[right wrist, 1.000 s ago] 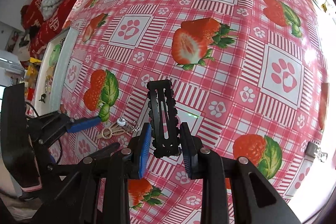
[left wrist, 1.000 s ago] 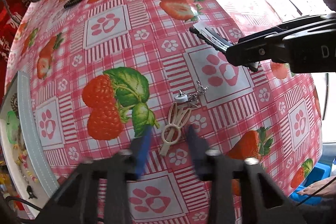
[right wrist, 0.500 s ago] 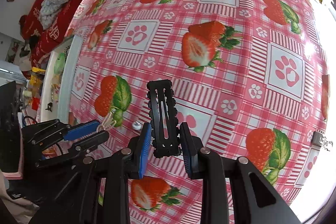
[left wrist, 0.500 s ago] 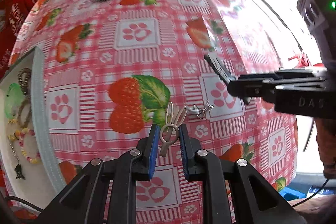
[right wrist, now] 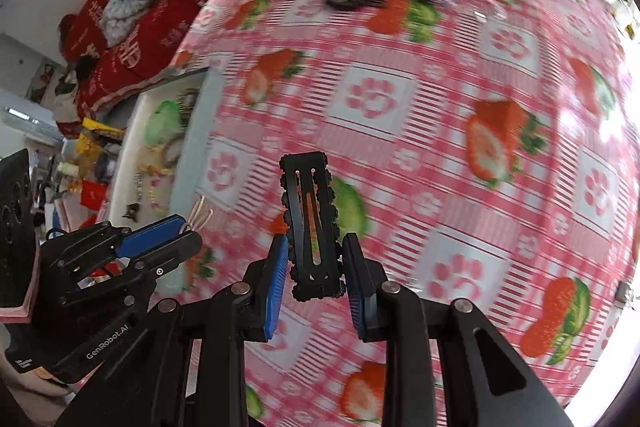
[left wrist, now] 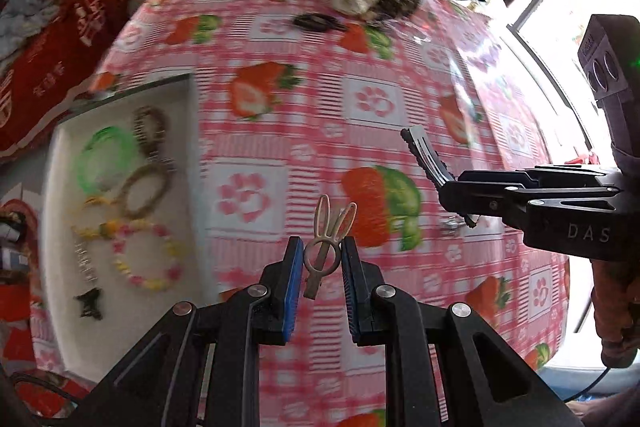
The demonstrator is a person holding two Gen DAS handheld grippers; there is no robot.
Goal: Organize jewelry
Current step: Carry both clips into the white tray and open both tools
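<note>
Here, both grippers carry hair clips above a strawberry-print tablecloth [left wrist: 304,99]. The left gripper [left wrist: 320,267] pinches a beige rabbit-shaped clip [left wrist: 326,241] by its ring, ears pointing away from the fingers. The right gripper [right wrist: 316,271] pinches a long black clip [right wrist: 310,223], its long axis running straight out from the jaws. The white tray [left wrist: 60,227] holding bracelets lies to the left of both; the left gripper is nearer, so it likely delivers first
</note>
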